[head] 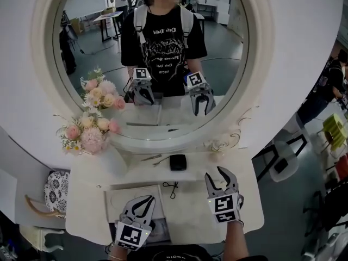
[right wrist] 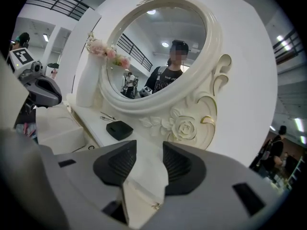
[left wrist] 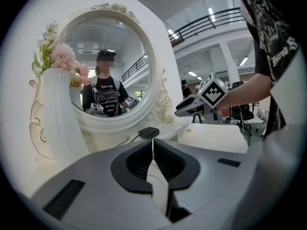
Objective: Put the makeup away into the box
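Lying on the white desk (head: 246,199) below the round mirror, the flat black makeup compact (head: 178,162) is apart from the white box (head: 116,199). The left gripper (head: 142,203) is closed and empty. The right gripper (head: 217,174) is open and holds nothing.

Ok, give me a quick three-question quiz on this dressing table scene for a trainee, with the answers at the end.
1. True or false: the right gripper has its jaws apart with nothing between them.
2. Multiple choice: the black compact lies A) inside a drawer, B) on the table in front of the mirror, C) on the floor.
3. Fill in: in the head view, the pink flowers stand at the mirror's ____ side.
Key: 1 true; 2 B; 3 left.
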The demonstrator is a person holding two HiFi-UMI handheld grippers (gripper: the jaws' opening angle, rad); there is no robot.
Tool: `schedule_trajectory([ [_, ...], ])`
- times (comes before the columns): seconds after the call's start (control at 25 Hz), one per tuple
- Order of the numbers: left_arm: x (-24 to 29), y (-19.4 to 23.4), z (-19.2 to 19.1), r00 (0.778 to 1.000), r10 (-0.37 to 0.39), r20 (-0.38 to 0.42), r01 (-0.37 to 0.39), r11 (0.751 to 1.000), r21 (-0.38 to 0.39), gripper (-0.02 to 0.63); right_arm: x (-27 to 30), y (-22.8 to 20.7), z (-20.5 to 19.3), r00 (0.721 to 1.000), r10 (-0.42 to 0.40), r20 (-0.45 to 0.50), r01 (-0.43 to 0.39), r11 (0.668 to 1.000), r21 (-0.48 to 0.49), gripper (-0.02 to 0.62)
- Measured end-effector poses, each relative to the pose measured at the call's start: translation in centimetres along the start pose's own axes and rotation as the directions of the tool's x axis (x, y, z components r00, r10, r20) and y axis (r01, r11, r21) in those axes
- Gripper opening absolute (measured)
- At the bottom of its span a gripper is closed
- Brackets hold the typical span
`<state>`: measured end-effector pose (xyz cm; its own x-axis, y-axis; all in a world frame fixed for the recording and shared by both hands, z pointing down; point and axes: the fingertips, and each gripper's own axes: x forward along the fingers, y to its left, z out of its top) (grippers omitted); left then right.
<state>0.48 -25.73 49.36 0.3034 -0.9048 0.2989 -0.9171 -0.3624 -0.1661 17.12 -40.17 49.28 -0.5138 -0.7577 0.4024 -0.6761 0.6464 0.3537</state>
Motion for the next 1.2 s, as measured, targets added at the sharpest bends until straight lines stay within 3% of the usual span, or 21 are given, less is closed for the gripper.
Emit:
schedule_trajectory([
  [0.52,0.3,0.8,-0.5,0.999,0.032,-0.032,-0.032,0.999,-0.003,0.023,2.7,-3.4,-0.5,0.998,-0.044,-0.05,0.042,0.999,-0.031,0.186],
  [1.2,0.7,1.7,-1.4,0.996,0.052,-0.069,-0.054,0.998,-0.021,0.023,5.7,-4.5,-2.7,0.986,0.009,-0.169,-0.014,0.999,-0.03,0.193],
])
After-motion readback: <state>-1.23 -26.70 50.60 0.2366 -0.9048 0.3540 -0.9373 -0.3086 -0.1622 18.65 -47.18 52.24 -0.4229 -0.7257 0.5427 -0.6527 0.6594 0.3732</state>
